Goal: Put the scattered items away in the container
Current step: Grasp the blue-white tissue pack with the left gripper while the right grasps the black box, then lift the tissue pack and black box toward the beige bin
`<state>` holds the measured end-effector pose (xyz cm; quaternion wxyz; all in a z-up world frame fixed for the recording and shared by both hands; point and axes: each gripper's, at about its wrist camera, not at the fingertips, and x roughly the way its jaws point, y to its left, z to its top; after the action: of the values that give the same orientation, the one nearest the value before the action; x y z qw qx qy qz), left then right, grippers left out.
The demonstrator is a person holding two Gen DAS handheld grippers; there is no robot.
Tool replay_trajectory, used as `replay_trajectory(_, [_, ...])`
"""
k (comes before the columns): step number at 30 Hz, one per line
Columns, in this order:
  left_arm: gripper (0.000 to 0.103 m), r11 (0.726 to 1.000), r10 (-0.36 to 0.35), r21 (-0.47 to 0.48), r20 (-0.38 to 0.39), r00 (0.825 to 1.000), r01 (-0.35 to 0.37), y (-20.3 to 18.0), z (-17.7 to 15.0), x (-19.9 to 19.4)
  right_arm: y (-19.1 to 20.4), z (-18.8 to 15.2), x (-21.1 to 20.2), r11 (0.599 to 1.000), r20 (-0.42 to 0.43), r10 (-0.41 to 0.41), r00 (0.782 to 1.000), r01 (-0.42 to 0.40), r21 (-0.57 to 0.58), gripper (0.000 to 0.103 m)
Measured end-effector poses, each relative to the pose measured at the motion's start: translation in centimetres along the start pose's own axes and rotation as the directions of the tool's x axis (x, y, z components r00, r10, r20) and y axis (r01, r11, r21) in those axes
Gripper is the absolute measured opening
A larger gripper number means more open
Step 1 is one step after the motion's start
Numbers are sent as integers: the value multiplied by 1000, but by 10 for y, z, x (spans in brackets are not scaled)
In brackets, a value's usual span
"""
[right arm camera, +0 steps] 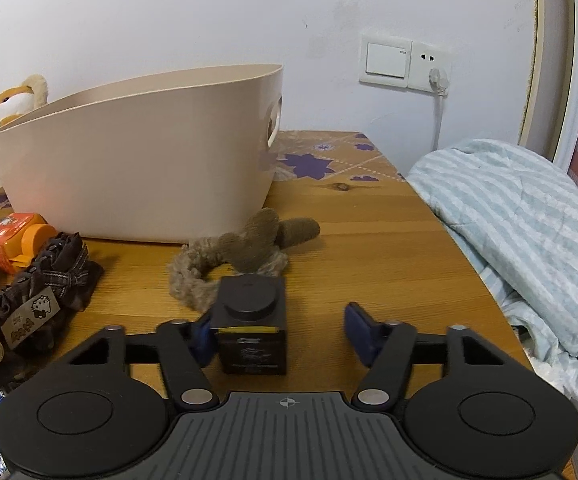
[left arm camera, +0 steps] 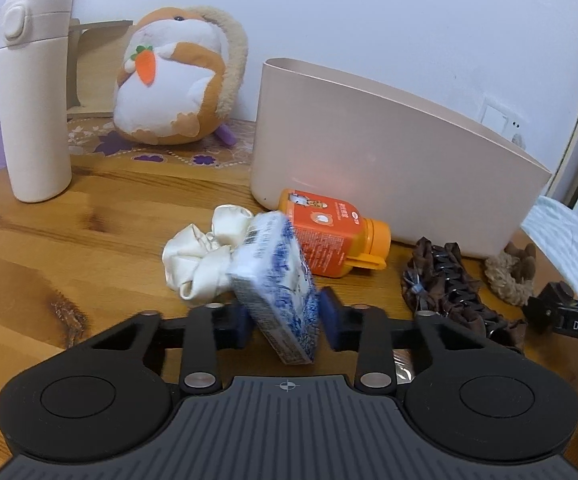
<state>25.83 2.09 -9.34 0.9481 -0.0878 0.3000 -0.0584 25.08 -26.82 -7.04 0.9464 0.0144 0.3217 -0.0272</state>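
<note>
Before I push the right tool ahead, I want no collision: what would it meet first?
The black cube already sits between the right tool's fingers. Beyond it, probably the brown fuzzy scrunchie, then the bin.

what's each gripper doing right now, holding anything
Left gripper: shut on the blue-and-white packet, held tilted.
Right gripper: open, jaws around the small black box, only one pad near it.
</note>
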Motion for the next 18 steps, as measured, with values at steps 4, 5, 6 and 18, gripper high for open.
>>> replay_trajectory(4, [15, 1000, -24, 0, -8, 1000, 24, -2, -3, -2, 4, -3, -4, 1000, 8, 2, 1000, -2, -7, 29])
replay_trajectory(5, [14, 1000, -25, 1, -9, 1000, 25, -3, -4, -3, 4, -4, -5, 1000, 9, 0, 1000, 0, -6, 29])
replay_trajectory(6, [14, 1000, -24, 1, -9, 1000, 24, -3, -5, -5, 4, -4, -5, 1000, 9, 0, 1000, 0, -4, 29])
replay_trajectory(18, [13, 999, -30, 29, 19, 999, 30, -10, -15, -30, -7, -13, -23, 998, 2, 21, 1000, -21, 56, 29])
